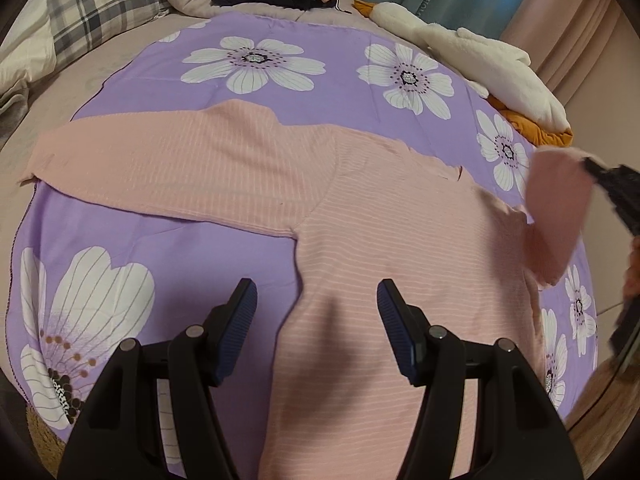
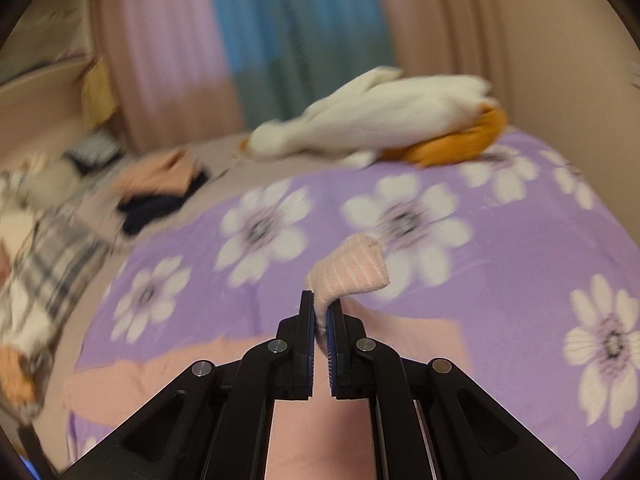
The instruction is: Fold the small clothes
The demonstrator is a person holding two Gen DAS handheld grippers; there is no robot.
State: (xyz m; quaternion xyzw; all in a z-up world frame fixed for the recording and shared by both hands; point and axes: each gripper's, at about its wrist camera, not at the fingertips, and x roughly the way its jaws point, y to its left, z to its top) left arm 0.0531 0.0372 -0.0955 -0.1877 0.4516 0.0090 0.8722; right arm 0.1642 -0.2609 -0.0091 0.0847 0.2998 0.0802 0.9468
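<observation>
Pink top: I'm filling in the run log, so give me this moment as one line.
stage: sleeve fold | right gripper: shut on sleeve, lifted | left gripper: open above pink top | surface: floral sheet

Ahead of the gripper a bed is spread with a purple sheet [image 1: 332,60] printed with big white flowers, over a beige cover. Beyond it, up and to the left, lie a plaid pillow [image 1: 96,4] and a plain beige one. Farther ahead and to the right hang pink and blue-green curtains [image 2: 280,40]. The light is soft and warm.
</observation>
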